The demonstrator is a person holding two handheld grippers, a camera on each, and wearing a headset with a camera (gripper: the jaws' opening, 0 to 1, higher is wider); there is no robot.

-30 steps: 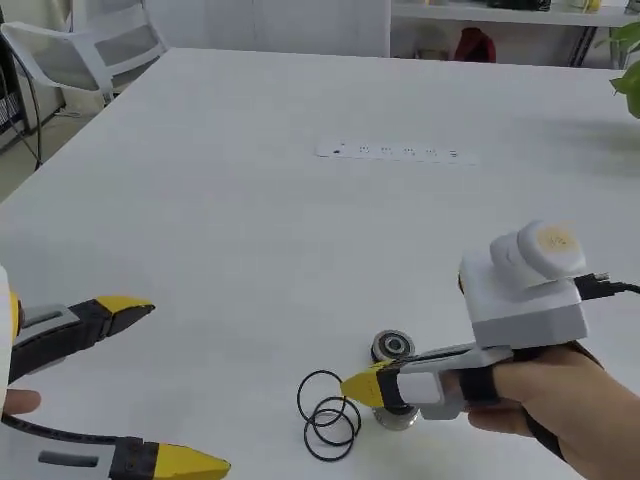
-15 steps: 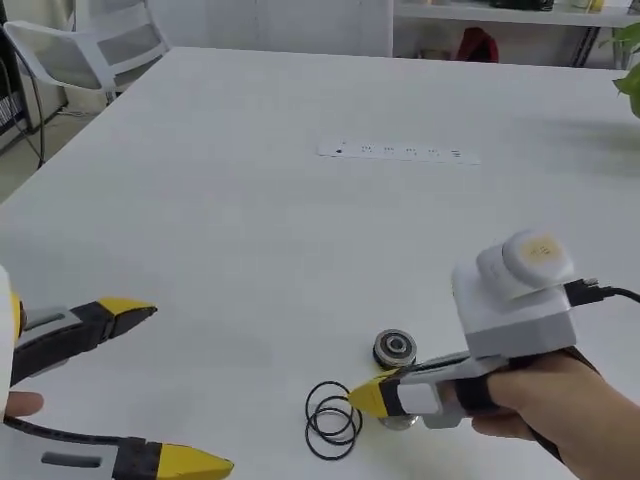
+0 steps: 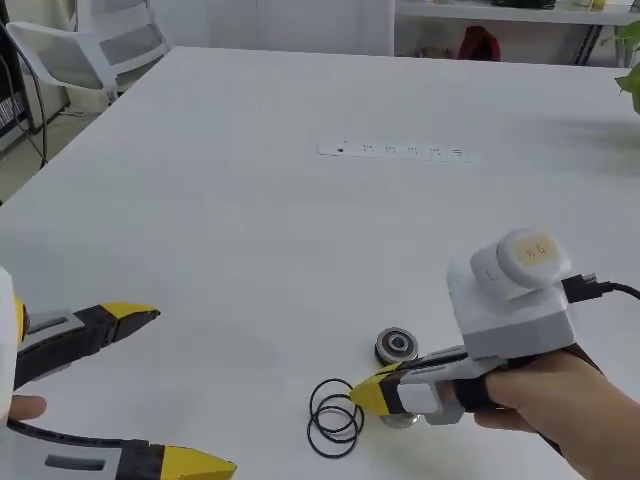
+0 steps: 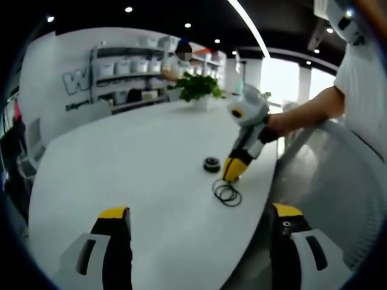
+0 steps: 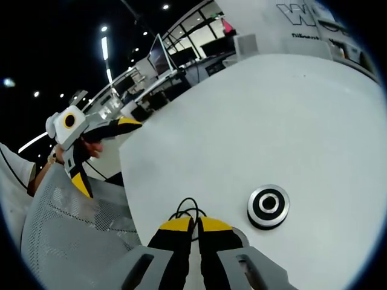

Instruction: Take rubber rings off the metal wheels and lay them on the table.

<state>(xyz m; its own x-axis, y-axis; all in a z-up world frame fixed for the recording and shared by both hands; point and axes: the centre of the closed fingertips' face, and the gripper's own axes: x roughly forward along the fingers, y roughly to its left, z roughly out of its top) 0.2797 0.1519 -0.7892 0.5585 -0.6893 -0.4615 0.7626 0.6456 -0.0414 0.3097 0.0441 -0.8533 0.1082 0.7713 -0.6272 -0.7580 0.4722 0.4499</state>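
Note:
Several loose black rubber rings (image 3: pixel 334 416) lie overlapping on the white table (image 3: pixel 250 230). My right gripper (image 3: pixel 362 395) is shut, and its yellow tips rest at the rings' (image 5: pixel 187 209) right edge. I cannot tell whether a ring is pinched. A silver metal wheel (image 3: pixel 402 421) lies partly hidden under that gripper. A second wheel (image 3: pixel 397 345), dark around its rim, lies flat just behind it; the same wheel (image 5: pixel 268 205) shows to the right of the shut jaws. My left gripper (image 3: pixel 170 390) is held open at the lower left, well apart from the rings (image 4: pixel 227 193).
A white power strip (image 3: pixel 390 151) lies flat farther back on the table. An office chair (image 3: pixel 90 50) stands past the far left corner, and plant leaves (image 3: pixel 630 60) hang over the far right edge. The table's near edge runs just below the rings.
The loose rings lie bunched a little closer together beside the right gripper's tips. Both grippers have hardly moved.

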